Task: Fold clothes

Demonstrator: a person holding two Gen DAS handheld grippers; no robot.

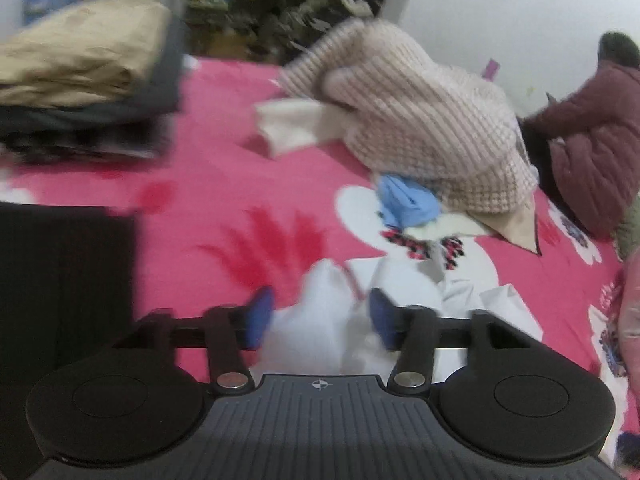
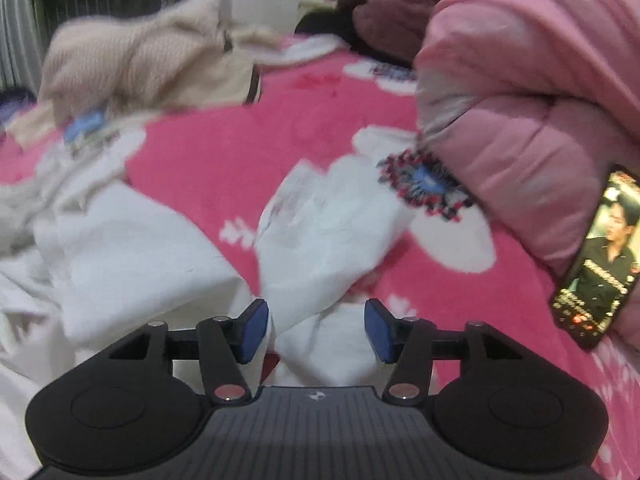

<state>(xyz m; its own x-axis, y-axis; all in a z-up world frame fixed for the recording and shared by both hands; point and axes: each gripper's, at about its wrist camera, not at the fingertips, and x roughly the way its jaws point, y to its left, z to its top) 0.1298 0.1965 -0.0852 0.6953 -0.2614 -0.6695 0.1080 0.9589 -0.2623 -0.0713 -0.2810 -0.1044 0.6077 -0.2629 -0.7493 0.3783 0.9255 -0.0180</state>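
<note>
Low centre of the left wrist view: left gripper (image 1: 318, 316) spread wide, blue pads either side of a bunched white garment (image 1: 320, 320) on the pink floral bedspread (image 1: 224, 184), probably without squeezing it (blurred). Right gripper (image 2: 316, 330) likewise wide apart around a raised fold of the same white cloth (image 2: 320, 232), not clamped. Upper left: folded stack (image 1: 80, 76); upper centre: beige knit sweater (image 1: 420, 120); right edge of the right view: pink quilted jacket (image 2: 528, 92) and phone (image 2: 596, 256).
</note>
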